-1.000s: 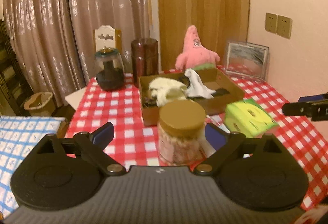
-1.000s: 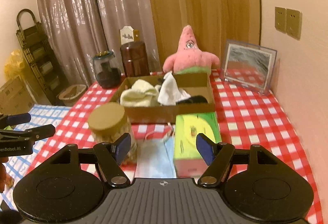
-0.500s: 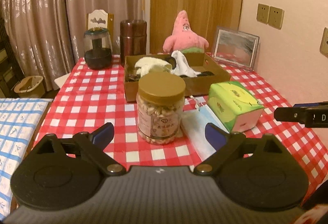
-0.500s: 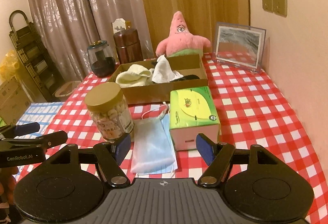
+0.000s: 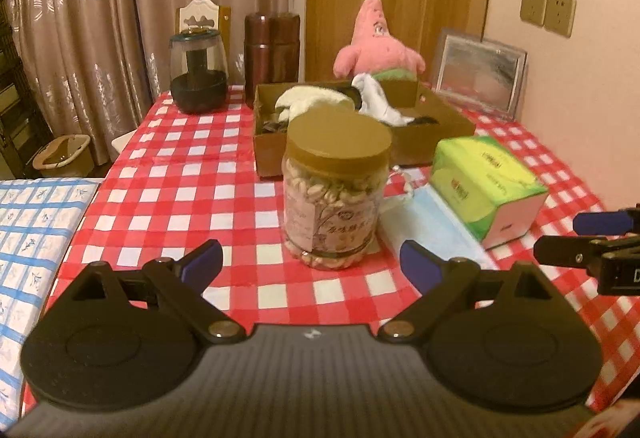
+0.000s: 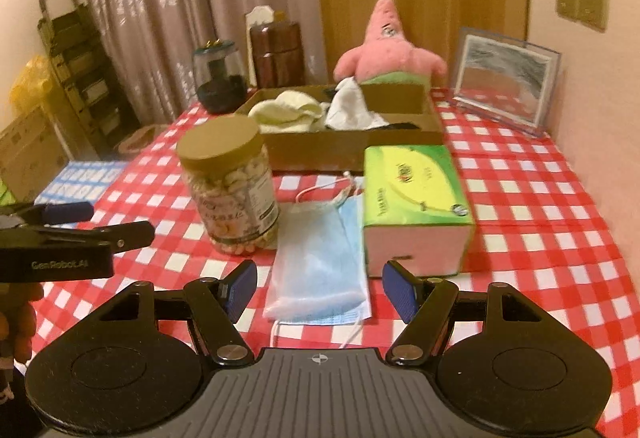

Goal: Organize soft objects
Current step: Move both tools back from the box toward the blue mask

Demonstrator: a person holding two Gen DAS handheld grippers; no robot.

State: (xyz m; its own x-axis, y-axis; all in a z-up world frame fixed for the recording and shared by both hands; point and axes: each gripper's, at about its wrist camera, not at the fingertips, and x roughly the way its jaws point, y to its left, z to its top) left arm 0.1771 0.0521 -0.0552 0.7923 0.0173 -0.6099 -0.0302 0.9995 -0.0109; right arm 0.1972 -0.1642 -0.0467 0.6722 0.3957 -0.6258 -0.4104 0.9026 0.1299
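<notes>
The pale blue pleated face masks (image 6: 320, 270), a small stack with white ear loops, lie flat on the red-and-white checked tablecloth (image 6: 540, 205) near its front edge, directly ahead of the right gripper (image 6: 320, 288) and just beyond its blue-padded fingertips (image 6: 400, 294), which stand wide apart with nothing between them. The stack's long axis runs front to back, roughly in line with that gripper's reach, so the jaws already straddle its width; judging from this, the right hand is the nearer one and would only need to drop and advance a little to pinch the near end. The masks sit between the clear plastic nut jar with a tan lid (image 6: 230, 193) on their left and the green and yellow tissue box (image 6: 416, 197) touching or just beside their right edge, which leaves a narrow lane for the fingers. Behind them, toward the middle of the tablecloth, the shallow brown cardboard tray (image 6: 352, 147) already holds a cream cloth (image 6: 286, 113) and a white cloth (image 6: 350, 107), and looks like the likely destination; a pink starfish plush toy (image 6: 390, 53) sits upright behind it at the far edge. The left gripper (image 5: 310, 264) hovers level over the front left part of the tablecloth, its jaws also spread and empty, pointed at the jar, with the masks off to its right.
</notes>
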